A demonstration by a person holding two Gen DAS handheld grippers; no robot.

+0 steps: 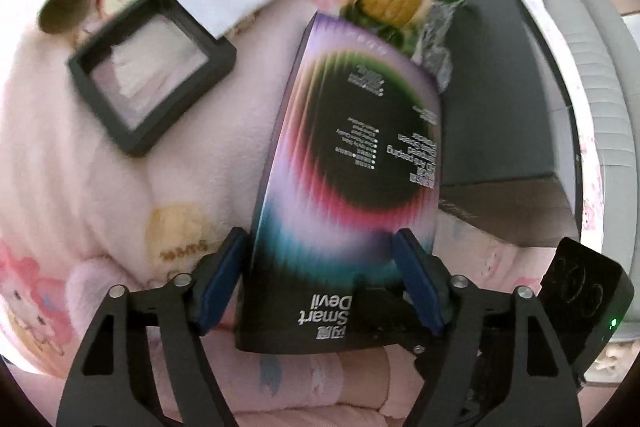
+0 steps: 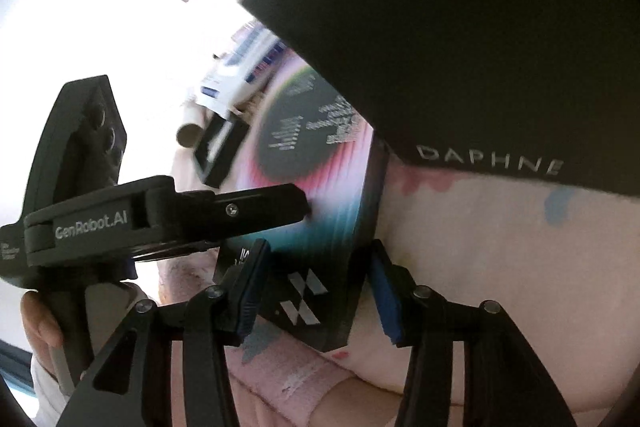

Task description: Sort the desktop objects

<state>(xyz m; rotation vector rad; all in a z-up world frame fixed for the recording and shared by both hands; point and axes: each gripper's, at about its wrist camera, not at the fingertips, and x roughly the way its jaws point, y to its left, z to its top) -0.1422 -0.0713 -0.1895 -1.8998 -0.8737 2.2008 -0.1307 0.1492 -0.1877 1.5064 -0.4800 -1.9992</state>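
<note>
Cardboard packaging, the colourful flat box (image 1: 344,155), sits clamped between the left gripper (image 1: 320,275) pads at its near end. Right gripper (image 2: 316,291) straddles its corner, jaws spread, contact unclear. Likely light, stiff, glossy-slick; grip the long edges. Beyond: black box (image 1: 500,87), frame (image 1: 152,71).

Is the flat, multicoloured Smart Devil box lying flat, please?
No. The Smart Devil box is tilted, one end raised between the left gripper's blue pads.
</note>
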